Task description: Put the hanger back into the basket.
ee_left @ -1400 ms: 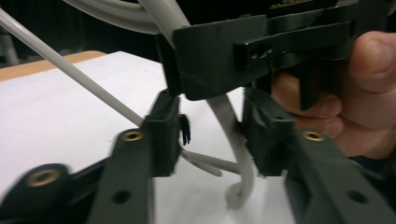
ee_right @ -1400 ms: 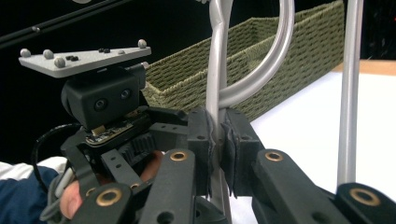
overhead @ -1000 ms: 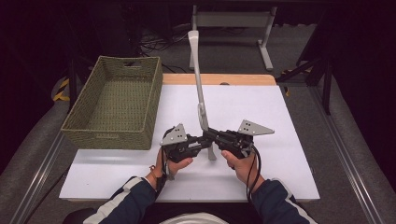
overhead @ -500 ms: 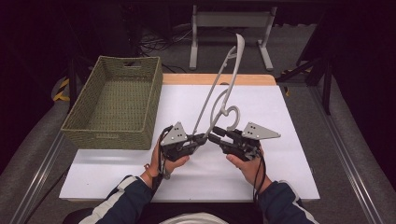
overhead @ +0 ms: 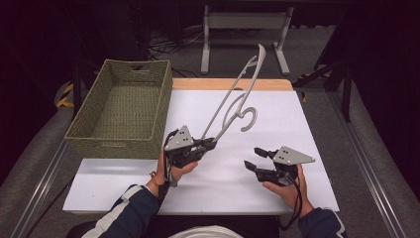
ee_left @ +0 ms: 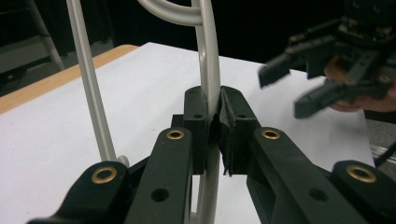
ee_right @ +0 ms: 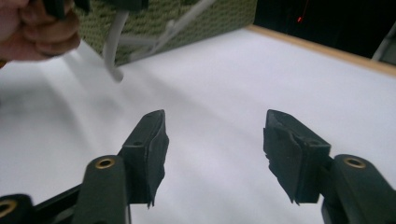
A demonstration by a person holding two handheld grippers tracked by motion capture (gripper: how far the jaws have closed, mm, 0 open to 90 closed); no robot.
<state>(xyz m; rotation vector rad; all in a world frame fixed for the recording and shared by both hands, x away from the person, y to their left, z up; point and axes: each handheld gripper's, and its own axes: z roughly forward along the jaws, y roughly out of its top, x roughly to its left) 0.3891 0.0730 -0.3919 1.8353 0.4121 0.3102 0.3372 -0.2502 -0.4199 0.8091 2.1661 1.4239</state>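
Note:
A grey plastic hanger (overhead: 254,117) stands raised over the white table, leaning up and to the right, with its hook hanging at mid-height. My left gripper (overhead: 210,144) is shut on the hanger's lower end. In the left gripper view the pads (ee_left: 195,122) pinch the hanger's grey bar (ee_left: 208,70). My right gripper (overhead: 252,158) hovers open to the right of it, apart from the hanger, with nothing between its jaws. The right gripper view has its own gripper (ee_right: 215,135) wide open over bare white table, and the hanger's end (ee_right: 114,56) shows at upper left.
A woven green basket (overhead: 119,144) stands empty at the table's left. The white table top (overhead: 297,114) has a wooden strip along its far edge. A metal stand (overhead: 242,22) sits on the floor beyond the table.
My right gripper has let go of the hanger, opened and drawn back to the right. The left gripper has kept the hanger and swung its top over to the right.

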